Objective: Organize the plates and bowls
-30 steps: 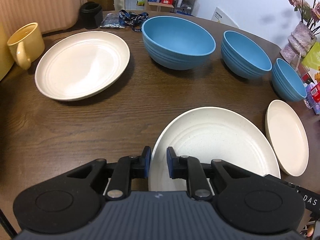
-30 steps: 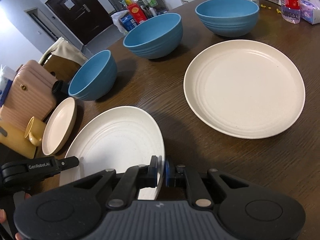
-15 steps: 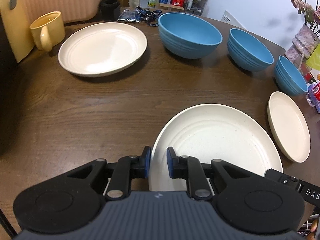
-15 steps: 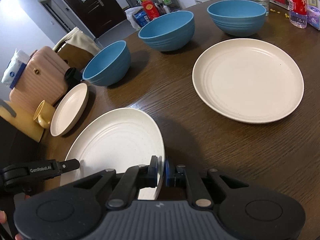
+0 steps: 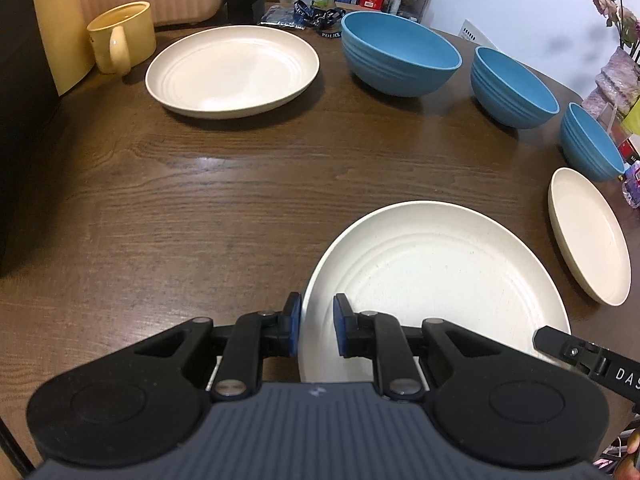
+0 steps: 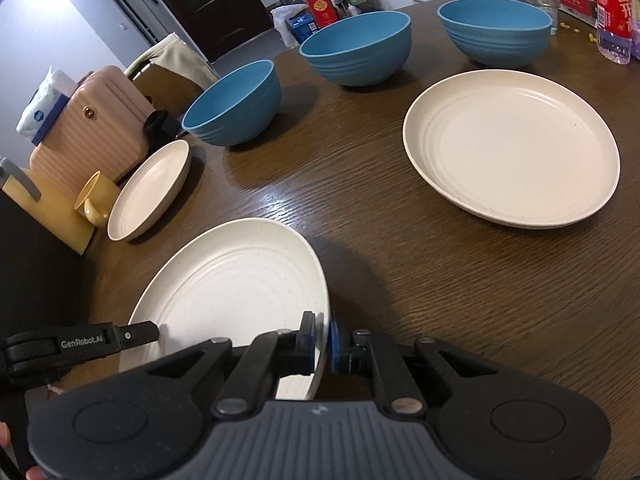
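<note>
1. left wrist view shows the left gripper (image 5: 316,330) pinching one rim of the speckled cream plate (image 5: 440,280); only the right wrist view shows the right gripper (image 6: 323,344) clamped on the opposite rim.
2. plate sits at the table's (image 5: 200,208) near edge.
3. three ribbed blue bowls (image 5: 400,54) line the far edge, a yellow mug (image 5: 122,36) at the corner.

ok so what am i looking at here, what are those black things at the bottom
No robot: a person holds tongs in each hand, each with a camera looking forward over them. One picture comes from the left tongs, the other from the right tongs. Both grip opposite edges of one cream plate. On the wooden table sit two more cream plates, three blue bowls and a yellow mug.
</note>
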